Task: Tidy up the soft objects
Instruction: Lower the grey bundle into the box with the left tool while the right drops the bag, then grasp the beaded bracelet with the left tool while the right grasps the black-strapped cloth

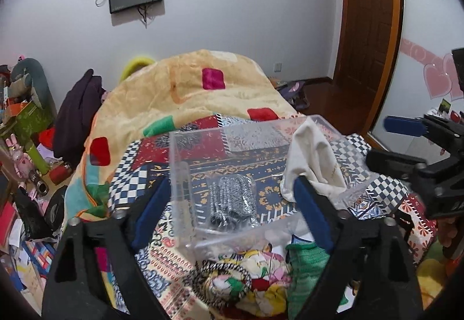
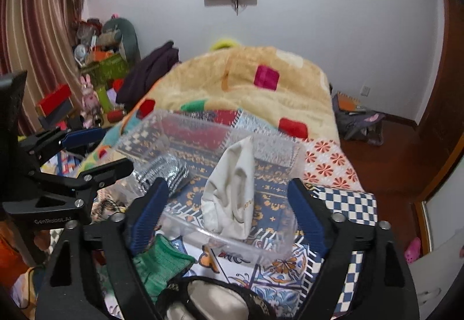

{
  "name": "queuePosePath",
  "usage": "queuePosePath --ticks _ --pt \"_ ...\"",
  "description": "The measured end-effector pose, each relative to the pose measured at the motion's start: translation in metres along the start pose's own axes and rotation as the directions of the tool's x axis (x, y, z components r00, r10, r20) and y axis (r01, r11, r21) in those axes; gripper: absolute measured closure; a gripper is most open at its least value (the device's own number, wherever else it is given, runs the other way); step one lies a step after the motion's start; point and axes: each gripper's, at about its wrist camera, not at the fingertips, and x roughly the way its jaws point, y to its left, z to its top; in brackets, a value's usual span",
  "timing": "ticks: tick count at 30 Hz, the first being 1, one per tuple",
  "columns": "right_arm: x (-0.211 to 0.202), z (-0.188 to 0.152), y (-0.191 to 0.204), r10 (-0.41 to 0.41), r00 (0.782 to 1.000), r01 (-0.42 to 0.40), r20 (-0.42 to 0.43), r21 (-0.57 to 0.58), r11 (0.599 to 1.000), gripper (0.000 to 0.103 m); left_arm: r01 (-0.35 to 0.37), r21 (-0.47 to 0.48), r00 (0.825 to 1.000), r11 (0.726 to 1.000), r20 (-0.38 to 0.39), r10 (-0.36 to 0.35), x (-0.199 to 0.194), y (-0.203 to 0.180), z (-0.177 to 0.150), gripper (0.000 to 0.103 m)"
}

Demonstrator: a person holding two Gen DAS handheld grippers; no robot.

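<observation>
Left gripper [image 1: 232, 204]: blue-padded jaws spread wide, holding nothing, framing the clear rectangular plastic box [image 1: 185, 175] at centre frame. Right gripper [image 2: 229, 209]: jaws likewise wide apart, empty, straddling the near wall of the same box [image 2: 232, 238].

Inside the box, at centre of the left wrist view, lies a black-and-white speckled fabric bundle in clear wrapping [image 1: 232, 198] on the floor of the box. A cream cloth [image 1: 316, 157] stands crumpled in the box's right part, draped up against the right wall; in the right wrist view it sits at centre [image 2: 235, 189].

Outside the box, at lower frame: a green knitted piece [image 1: 307, 267], a multicoloured floral fabric with black-and-white trim [image 1: 240, 276].

The box rests on a patchwork bedspread [image 1: 139, 180]. Behind it, upper centre, a heaped yellow plush blanket with red and green squares [image 1: 185, 88].
</observation>
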Motion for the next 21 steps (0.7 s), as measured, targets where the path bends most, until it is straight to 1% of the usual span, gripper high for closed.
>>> queuePosePath --ticks 4,5,7,9,14,16,20,21 --pt "-0.019 -0.005 -0.003 -0.003 1.000 0.003 0.026 0.008 1.000 0.009 -0.018 -0.004 1.000 1.000 0.014 0.018 -0.015 0.006 -0.006 0.008" --pt "-0.022 -0.007 -0.003 -0.007 1.000 0.007 0.027 0.006 1.000 0.005 -0.022 -0.006 1.000 1.000 0.010 0.022 -0.018 0.009 -0.009 0.007" --pt "-0.027 -0.013 -0.003 -0.018 0.999 0.018 0.029 -0.002 1.000 0.001 -0.028 -0.007 1.000 1.000 -0.002 0.028 -0.020 0.012 -0.014 0.007" --pt "-0.029 -0.021 -0.002 -0.024 1.000 0.024 0.017 -0.013 1.000 0.001 -0.034 -0.006 0.999 0.999 -0.019 0.034 -0.021 0.017 -0.021 0.007" --pt "-0.029 -0.049 -0.001 -0.021 0.999 0.021 -0.049 -0.019 1.000 0.001 -0.044 -0.002 0.996 0.999 -0.077 0.044 -0.016 0.027 -0.043 0.007" --pt "-0.029 -0.060 0.000 -0.020 0.997 0.019 -0.075 -0.017 1.000 0.001 -0.048 -0.004 0.995 0.999 -0.087 0.048 -0.014 0.029 -0.051 0.007" --pt "-0.023 -0.078 0.000 -0.027 0.991 0.025 -0.128 -0.019 1.000 0.001 -0.054 -0.043 0.991 0.998 -0.123 0.048 -0.006 0.042 -0.066 0.007" --pt "-0.020 -0.082 -0.001 -0.031 0.989 0.028 -0.143 -0.018 0.999 0.001 -0.055 -0.051 0.990 0.997 -0.134 0.048 -0.004 0.045 -0.070 0.010"
